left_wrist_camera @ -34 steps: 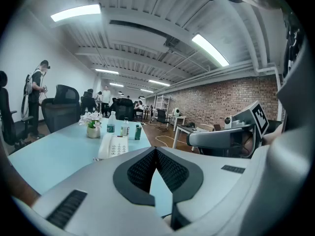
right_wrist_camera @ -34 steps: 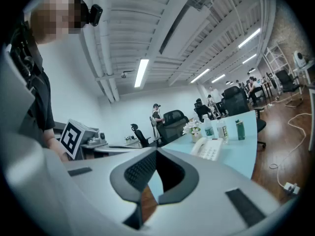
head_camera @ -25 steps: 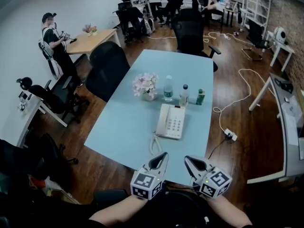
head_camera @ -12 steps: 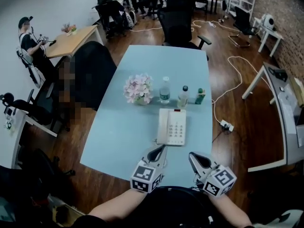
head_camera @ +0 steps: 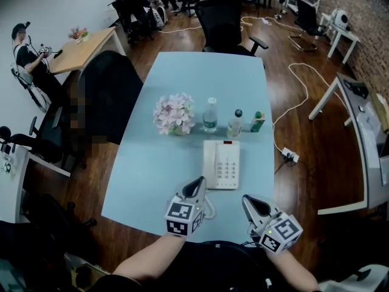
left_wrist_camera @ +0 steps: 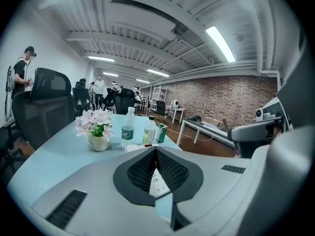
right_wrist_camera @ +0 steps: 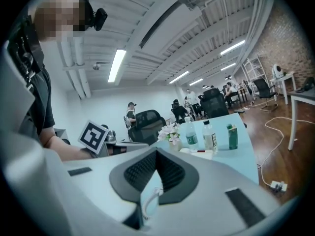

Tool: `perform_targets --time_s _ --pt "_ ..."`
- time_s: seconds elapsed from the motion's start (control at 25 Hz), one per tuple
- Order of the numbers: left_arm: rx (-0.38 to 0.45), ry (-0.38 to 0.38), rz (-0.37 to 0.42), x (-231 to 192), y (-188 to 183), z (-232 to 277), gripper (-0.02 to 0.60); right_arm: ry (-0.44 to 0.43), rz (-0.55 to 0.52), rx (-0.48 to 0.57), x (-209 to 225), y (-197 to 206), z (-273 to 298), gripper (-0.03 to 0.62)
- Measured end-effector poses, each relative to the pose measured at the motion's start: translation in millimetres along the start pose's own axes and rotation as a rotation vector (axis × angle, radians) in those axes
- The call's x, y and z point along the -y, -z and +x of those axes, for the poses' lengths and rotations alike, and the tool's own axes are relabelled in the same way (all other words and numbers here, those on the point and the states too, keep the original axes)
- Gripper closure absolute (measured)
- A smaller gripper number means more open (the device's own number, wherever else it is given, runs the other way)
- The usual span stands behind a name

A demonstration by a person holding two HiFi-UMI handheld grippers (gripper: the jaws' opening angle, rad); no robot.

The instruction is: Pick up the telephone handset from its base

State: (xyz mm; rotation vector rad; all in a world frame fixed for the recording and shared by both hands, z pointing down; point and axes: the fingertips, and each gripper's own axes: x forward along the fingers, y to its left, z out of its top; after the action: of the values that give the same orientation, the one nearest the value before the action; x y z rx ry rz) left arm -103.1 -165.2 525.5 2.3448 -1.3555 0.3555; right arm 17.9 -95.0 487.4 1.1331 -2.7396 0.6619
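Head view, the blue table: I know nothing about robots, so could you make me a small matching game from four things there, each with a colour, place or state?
Things:
1. flowers
2. telephone
3. small green container
4. left tool

Descriptions:
A. shut, holding nothing
B. white, with a keypad
C. right end of the row behind the phone
D. pink and white, left end of that row

Pairs: 1-D, 2-B, 3-C, 4-A
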Motion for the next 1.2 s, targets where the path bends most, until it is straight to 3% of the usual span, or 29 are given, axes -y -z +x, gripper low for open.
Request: perform_targets --time_s 0.28,0.36,0.44,0.6,0.68,0.84,1.2 --pt "-0.055 -0.106 -0.002 -28.4 4.3 53.2 0.569 -0.066 0.025 -0.018 10.9 -2.2 15.7 0.579" --pt "-0.097 -0.137 0.006 -39.1 12.3 74.6 0.439 -0.082 0.028 -0.026 13.4 -1.0 17.0 0.579" --pt "-0.144 -0.174 0.021 -50.9 23.8 96.4 0.432 -0.085 0.037 -0.029 19.4 0.7 17.0 0.579" --pt "-0.220 -0.231 -0.001 -68.6 44.0 134.7 0.303 -0.083 0.066 -0.027 32.0 2.8 16.3 0.579" --pt "-0.253 -0.233 -0.028 -71.4 53.0 149.6 0.272 -0.087 0.075 -0.033 36.4 5.5 16.9 0.579" --pt "-0.308 -0.244 -0.038 -73.0 68.5 169.0 0.272 -0.085 0.085 -0.046 45.2 11.3 20.0 0.579" --pt "-0.326 -0.250 -0.026 -79.2 76.4 182.4 0.273 -0.089 0.110 -0.065 53.7 14.8 29.4 0.579"
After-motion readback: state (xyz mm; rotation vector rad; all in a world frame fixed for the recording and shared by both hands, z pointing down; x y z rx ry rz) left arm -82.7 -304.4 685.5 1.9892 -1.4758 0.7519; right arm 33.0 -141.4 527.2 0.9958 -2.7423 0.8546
